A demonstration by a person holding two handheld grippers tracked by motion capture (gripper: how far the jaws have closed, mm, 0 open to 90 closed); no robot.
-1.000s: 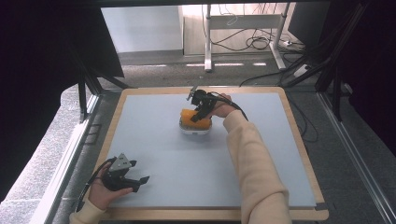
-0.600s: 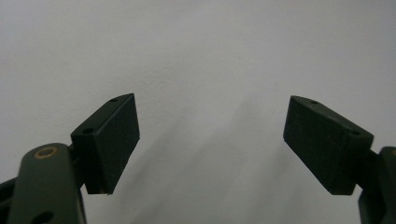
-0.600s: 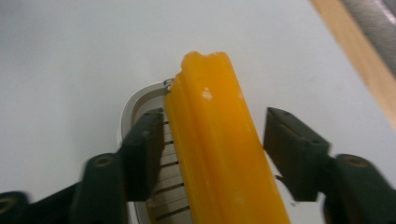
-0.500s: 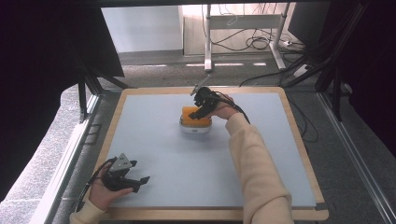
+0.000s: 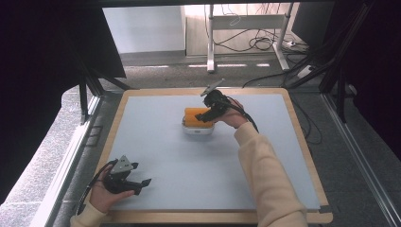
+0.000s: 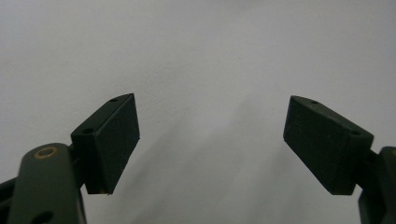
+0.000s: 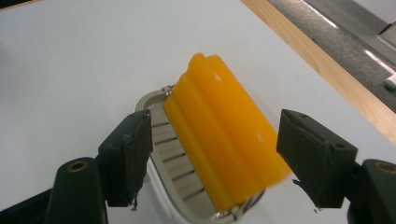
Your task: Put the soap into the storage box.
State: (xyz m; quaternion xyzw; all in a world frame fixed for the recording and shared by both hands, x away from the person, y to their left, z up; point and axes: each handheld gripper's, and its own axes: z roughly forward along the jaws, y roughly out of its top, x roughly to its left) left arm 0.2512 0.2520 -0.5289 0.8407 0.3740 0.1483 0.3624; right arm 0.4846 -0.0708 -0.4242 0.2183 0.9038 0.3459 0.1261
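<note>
Jaws on the right gripper (image 7: pixel 215 163) have just been opening and now sit spread off the orange soap bar (image 7: pixel 224 149), which lies in its white dish (image 7: pixel 159 154) mid-tabletop (image 5: pixel 156 142), while the left gripper (image 5: pixel 137 182) rests near the front edge, jaws wide open on nothing.

We see a ribbed orange soap bar (image 7: pixel 224 149) lying tilted across a white slotted soap dish (image 7: pixel 180 184), nearer the table's far edge.
</note>
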